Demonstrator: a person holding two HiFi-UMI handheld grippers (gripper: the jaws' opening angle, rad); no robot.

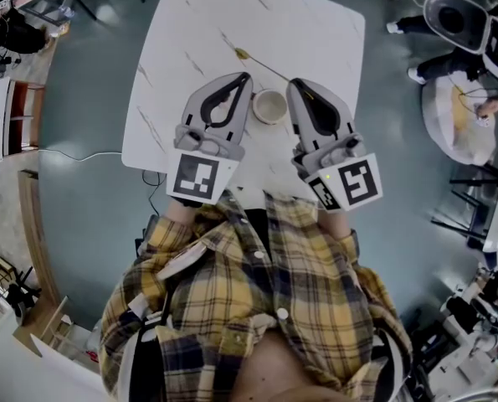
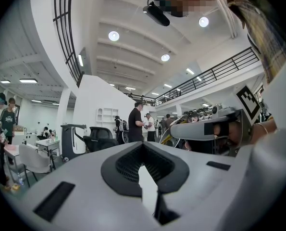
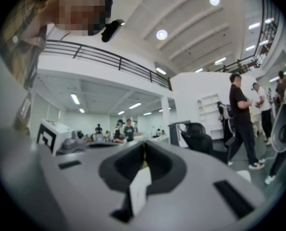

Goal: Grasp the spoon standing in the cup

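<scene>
In the head view a cream cup (image 1: 269, 105) stands on the white marble table (image 1: 190, 23), between my two grippers, and nothing stands in it. A thin gold spoon (image 1: 261, 65) slants up and left from the tip of my right gripper (image 1: 293, 83), its bowl end toward the far left. The right gripper view shows a gold sliver (image 3: 143, 161) pinched in the seam of that gripper's (image 3: 143, 150) closed jaws. My left gripper (image 1: 247, 77) is left of the cup, its jaws together (image 2: 143, 146) with nothing between them. Both gripper views look up at the ceiling.
The table's near edge runs just in front of the person's plaid shirt (image 1: 257, 291). A cable (image 1: 81, 153) lies on the grey floor at left. Chairs and seated people (image 1: 466, 107) are at the right; standing people (image 2: 135, 124) are farther off in the hall.
</scene>
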